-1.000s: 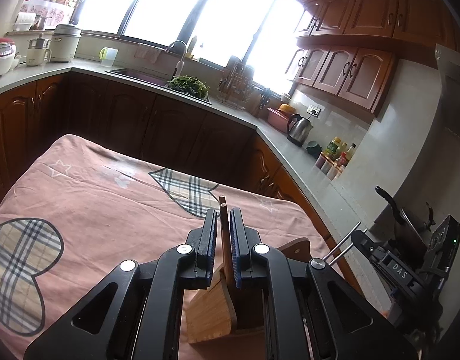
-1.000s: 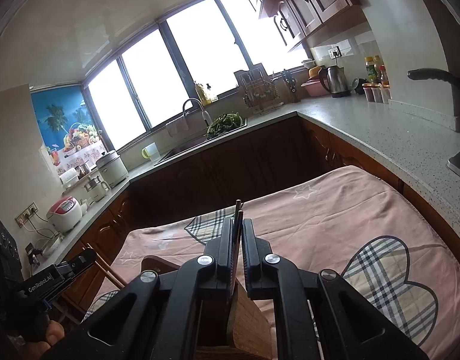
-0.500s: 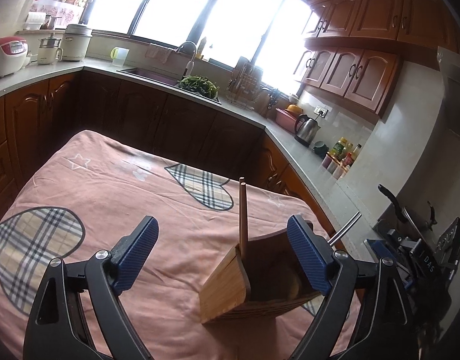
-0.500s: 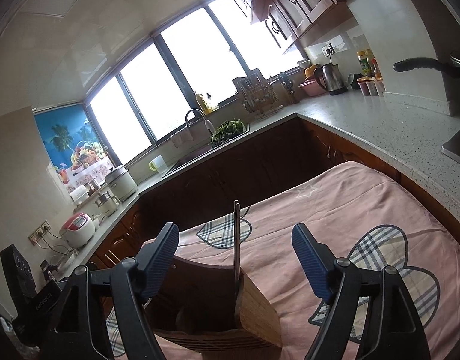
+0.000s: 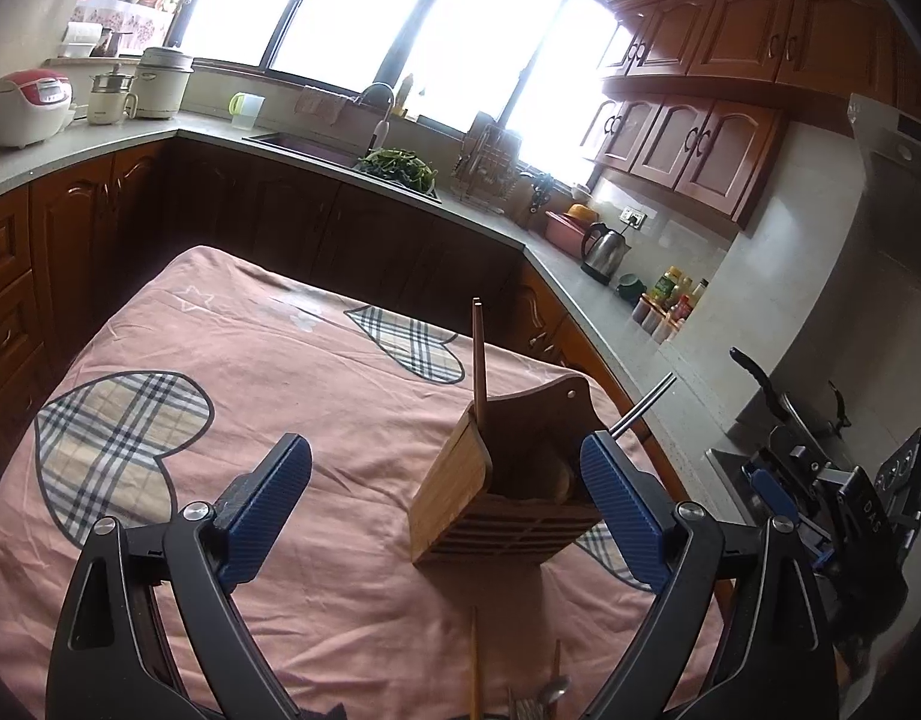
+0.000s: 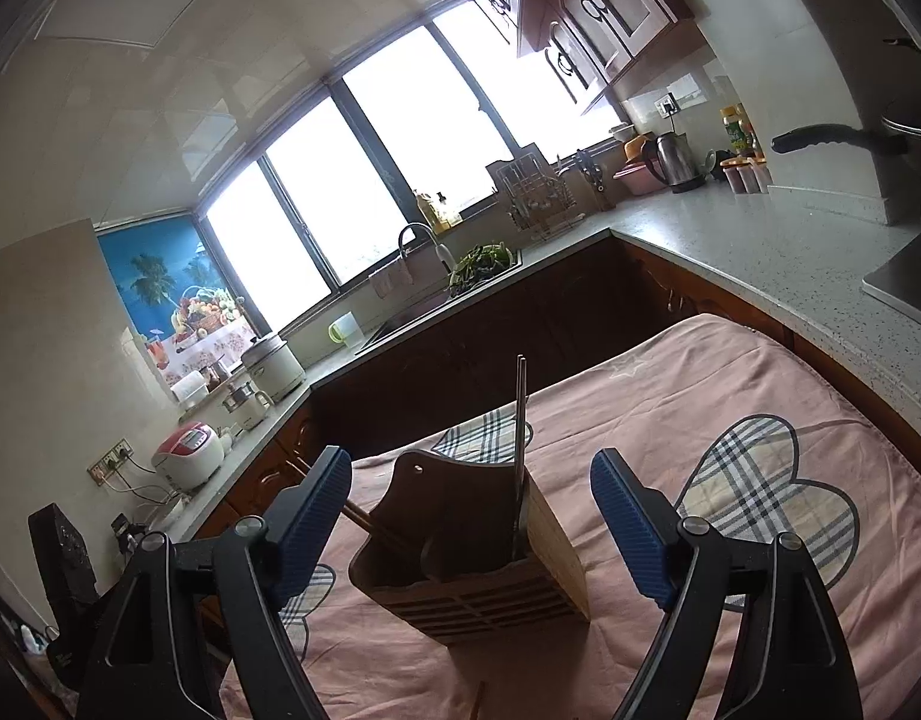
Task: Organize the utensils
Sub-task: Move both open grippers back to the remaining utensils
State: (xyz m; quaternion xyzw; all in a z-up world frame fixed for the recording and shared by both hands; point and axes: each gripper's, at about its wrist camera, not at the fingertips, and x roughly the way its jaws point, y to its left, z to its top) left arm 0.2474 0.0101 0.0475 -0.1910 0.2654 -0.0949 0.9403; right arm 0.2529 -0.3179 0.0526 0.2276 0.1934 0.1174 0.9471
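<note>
A wooden chopstick (image 5: 478, 354) and metal chopsticks (image 6: 520, 414) are being held upright by the wooden holder (image 5: 508, 480); both the left gripper (image 5: 445, 507) and the right gripper (image 6: 469, 519) are being kept wide apart, empty.

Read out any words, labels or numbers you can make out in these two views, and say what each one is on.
"DAS": on the black body of the right gripper, seen at the edge of the left wrist view.
Labels on the condiment bottles, rice cooker panel: too small to read.
</note>
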